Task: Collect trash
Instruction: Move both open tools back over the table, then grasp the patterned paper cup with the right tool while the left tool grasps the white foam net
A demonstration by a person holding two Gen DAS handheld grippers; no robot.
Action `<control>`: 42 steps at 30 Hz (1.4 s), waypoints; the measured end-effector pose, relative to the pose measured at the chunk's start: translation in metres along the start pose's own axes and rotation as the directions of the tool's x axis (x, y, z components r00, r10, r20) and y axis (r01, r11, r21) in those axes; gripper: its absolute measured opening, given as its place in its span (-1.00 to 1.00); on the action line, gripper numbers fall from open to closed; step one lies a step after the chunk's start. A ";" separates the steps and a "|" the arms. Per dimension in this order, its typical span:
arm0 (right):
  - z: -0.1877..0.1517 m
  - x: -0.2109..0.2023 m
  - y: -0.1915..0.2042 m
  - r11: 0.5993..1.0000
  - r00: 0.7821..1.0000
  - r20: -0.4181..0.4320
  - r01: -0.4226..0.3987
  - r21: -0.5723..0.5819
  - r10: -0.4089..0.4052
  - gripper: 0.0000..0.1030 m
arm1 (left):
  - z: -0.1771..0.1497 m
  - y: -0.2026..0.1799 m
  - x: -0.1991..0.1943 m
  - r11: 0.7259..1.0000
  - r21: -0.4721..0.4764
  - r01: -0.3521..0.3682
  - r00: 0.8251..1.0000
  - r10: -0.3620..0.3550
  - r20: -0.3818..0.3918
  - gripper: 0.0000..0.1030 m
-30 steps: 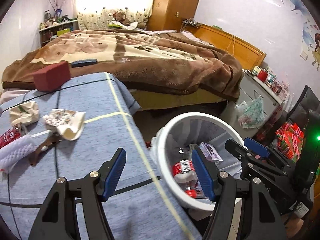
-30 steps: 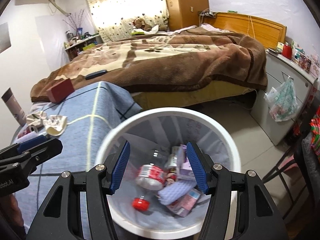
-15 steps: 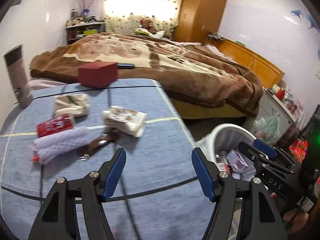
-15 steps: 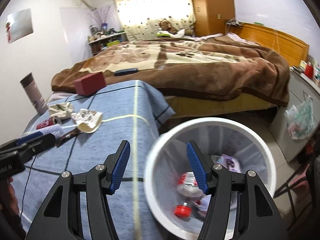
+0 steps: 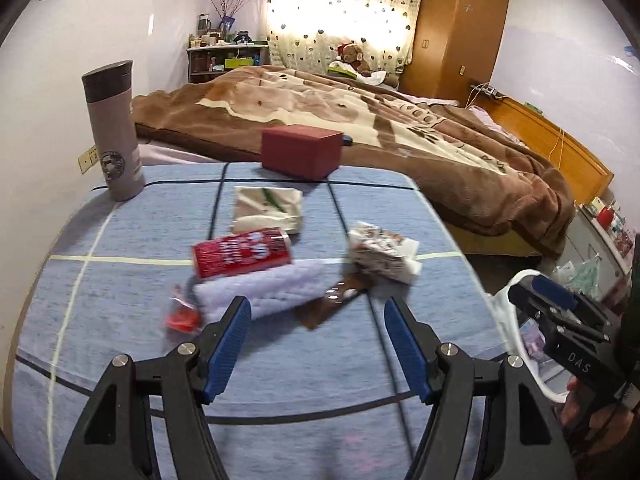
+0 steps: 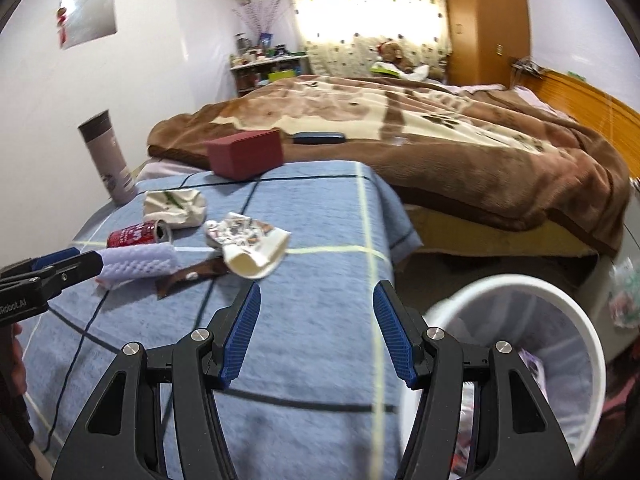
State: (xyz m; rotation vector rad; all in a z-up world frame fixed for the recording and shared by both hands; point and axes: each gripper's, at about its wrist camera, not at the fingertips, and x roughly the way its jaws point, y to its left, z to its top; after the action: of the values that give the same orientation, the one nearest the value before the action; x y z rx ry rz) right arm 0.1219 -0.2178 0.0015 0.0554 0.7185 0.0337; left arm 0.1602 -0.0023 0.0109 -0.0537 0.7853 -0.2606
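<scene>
Trash lies on the blue tablecloth (image 5: 120,352): a red can (image 5: 242,253) on its side, a white foam sleeve (image 5: 264,290), a brown wrapper (image 5: 332,300), a small red scrap (image 5: 182,318), a crumpled printed pack (image 5: 384,252) and a cream pouch (image 5: 268,208). My left gripper (image 5: 318,340) is open and empty, just short of the foam sleeve. My right gripper (image 6: 316,332) is open and empty over the cloth, left of the white trash bin (image 6: 520,356), which holds several discarded items. The left gripper's side (image 6: 52,268) shows at the right wrist view's left edge.
A dark red box (image 5: 302,152) and a grey tumbler (image 5: 114,132) stand at the table's far side. Beyond is a bed with a brown blanket (image 5: 400,128). A hanging plastic bag (image 5: 580,276) and drawers stand at right, past the bin.
Both grippers swung left, away from above the bin to over the table. The trash pile now sits ahead of the left gripper; the bin has slid to the right of both views.
</scene>
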 end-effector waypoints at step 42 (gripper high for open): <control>0.022 0.081 0.049 0.987 0.982 -0.143 -0.135 -0.088 0.122 -0.56 | -0.004 0.013 0.060 0.984 0.160 0.076 0.988 -0.053 -0.142 0.40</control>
State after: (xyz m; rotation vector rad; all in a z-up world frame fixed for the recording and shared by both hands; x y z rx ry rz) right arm 0.1966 -0.1652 -0.0321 0.0060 0.8489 0.1981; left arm 0.2003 -0.0042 -0.0353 0.0956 0.8975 -0.3936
